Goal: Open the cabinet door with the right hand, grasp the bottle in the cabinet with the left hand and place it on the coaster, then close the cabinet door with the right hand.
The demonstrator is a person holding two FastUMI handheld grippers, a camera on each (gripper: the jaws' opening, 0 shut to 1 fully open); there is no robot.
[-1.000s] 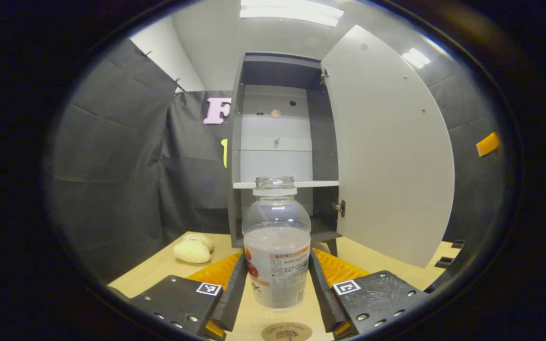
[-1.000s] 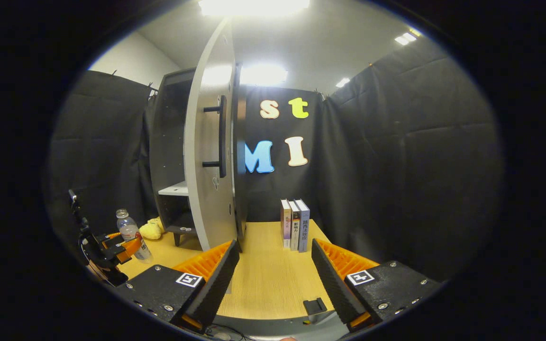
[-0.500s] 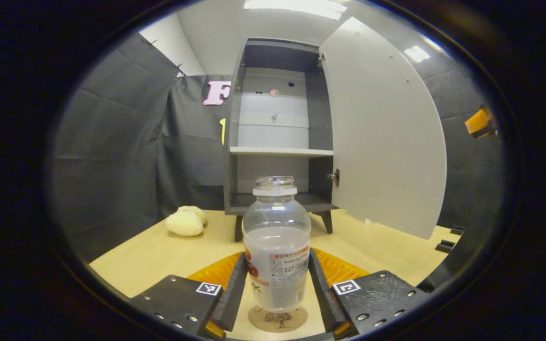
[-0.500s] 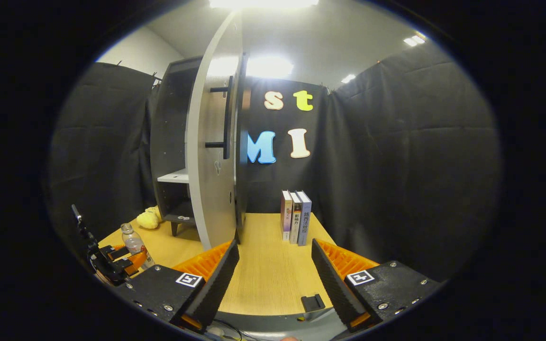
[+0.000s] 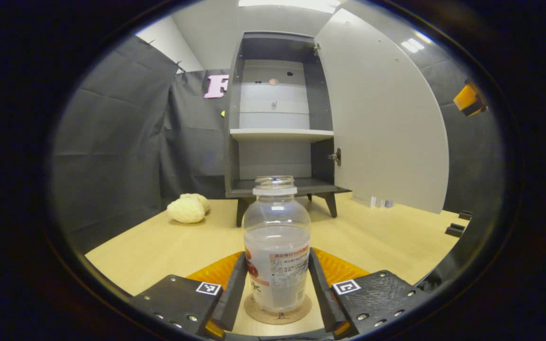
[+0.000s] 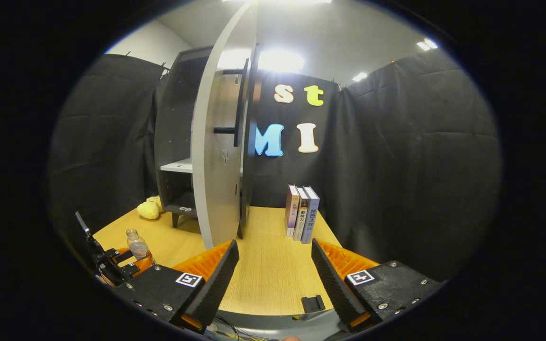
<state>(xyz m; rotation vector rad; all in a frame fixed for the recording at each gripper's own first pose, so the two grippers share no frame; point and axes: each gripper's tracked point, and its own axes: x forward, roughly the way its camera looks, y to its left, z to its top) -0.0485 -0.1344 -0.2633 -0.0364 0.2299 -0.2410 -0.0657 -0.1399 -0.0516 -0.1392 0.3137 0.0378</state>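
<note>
1. Between the fingers of the left gripper (image 5: 277, 289) stands the bottle (image 5: 277, 246), upright, both fingers pressed on its lower half, so clamped on it.
2. Bottle base now sits on the round coaster (image 5: 277, 315). At 1 s ago the coaster was only a sliver at the bottom edge w/ the bottle well above it; at 0.5 s ago the bottle was just over it.
3. Bottle is clear, no cap, label round its lower part.
4. Cabinet (image 5: 277, 118) looks farther off and higher in the left gripper view vs. 1 s ago; more table (image 5: 159, 246) shows in front of it now.
5. Cabinet door (image 5: 386, 113) hangs open to the right, same as before. Shelf inside is bare.
6. Pale yellow plush toy (image 5: 186, 209) lies on the table left of the cabinet legs, apart from the bottle.
7. Right gripper (image 6: 275, 274): fingers spread apart, nothing between them, over the near table edge. Same spread as 1 s ago.
8. Right gripper view: door edge-on w/ its dark bar handle (image 6: 240, 109); books (image 6: 302, 213) stand upright right of it. Door and books sit a bit farther right vs. earlier.
9. Left gripper and bottle show small at lower left there (image 6: 136, 246), lower than 1 s ago.
</note>
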